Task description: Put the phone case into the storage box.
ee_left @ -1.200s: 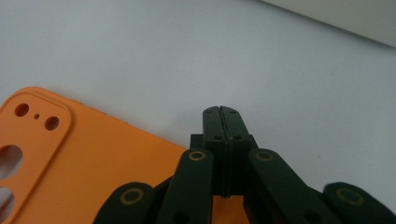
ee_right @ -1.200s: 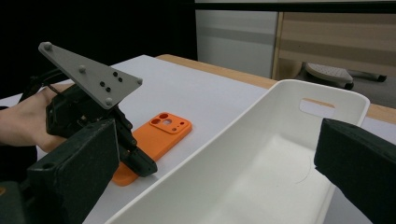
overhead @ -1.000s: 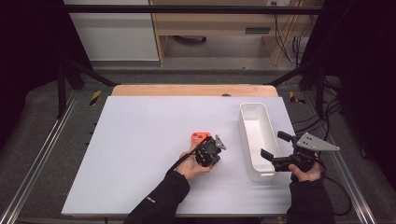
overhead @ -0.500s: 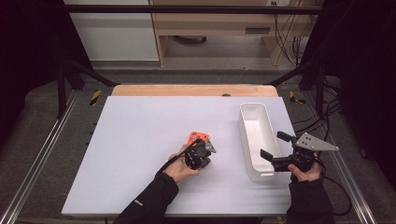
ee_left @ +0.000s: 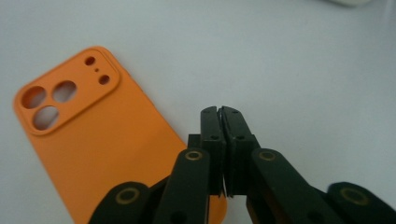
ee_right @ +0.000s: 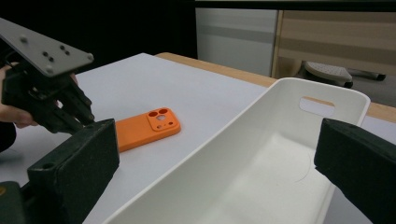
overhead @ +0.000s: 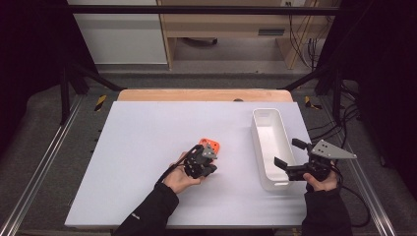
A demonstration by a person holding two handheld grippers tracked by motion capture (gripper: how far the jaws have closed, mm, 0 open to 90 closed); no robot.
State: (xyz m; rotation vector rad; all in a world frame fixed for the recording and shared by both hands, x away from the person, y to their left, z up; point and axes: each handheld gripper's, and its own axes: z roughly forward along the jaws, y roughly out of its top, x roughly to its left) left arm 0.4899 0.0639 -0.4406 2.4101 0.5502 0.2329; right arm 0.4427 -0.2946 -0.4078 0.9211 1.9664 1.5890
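Beside my left gripper [ee_left: 223, 112] lies the orange phone case [ee_left: 88, 135] — light, bendy, flat on the surface; jaws closed, empty — best pinched at an edge. Right gripper [overhead: 291, 165] gapes empty.

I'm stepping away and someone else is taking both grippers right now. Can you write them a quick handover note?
Left gripper: jaws shut with nothing between them, low over the near end of the flat orange silicone phone case.
Right gripper: jaws wide open, one on each side of the near end of the long white plastic bin, not gripping it.
The case lies on the white table, camera cutouts up, left of the bin, which holds nothing.
Done: nothing has been picked up.
Left: probably grip the case and carry it to the bin.
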